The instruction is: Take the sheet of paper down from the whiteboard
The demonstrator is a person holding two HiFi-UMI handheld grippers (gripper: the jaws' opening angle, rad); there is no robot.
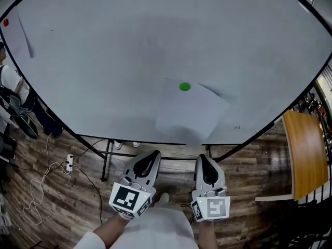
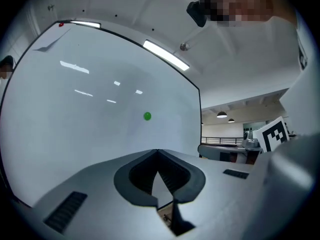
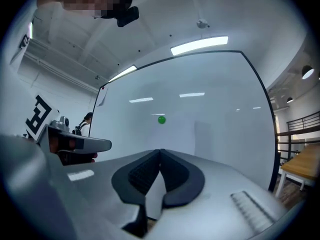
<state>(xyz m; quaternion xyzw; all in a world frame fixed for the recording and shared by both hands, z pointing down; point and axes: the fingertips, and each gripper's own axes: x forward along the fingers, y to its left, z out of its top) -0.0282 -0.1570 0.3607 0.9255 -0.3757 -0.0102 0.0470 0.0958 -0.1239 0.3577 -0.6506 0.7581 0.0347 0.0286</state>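
Note:
A white sheet of paper (image 1: 189,112) hangs on the whiteboard (image 1: 129,61), pinned at its top by a green magnet (image 1: 184,86). Its lower edge reaches the board's bottom rim. My left gripper (image 1: 154,153) and right gripper (image 1: 202,157) are held side by side just short of the board's lower edge, below the sheet, both shut and empty. In the left gripper view the shut gripper (image 2: 158,154) points at the board under the green magnet (image 2: 147,116). In the right gripper view the shut gripper (image 3: 160,152) sits below the magnet (image 3: 161,119) and the faint sheet (image 3: 180,134).
A second sheet (image 1: 21,34) with a red magnet (image 1: 5,22) hangs at the board's far left. A wooden table (image 1: 306,154) stands at the right beside a railing. The board's stand legs (image 1: 106,160), a power strip (image 1: 69,163) with cable, and a person (image 1: 8,79) are at the left.

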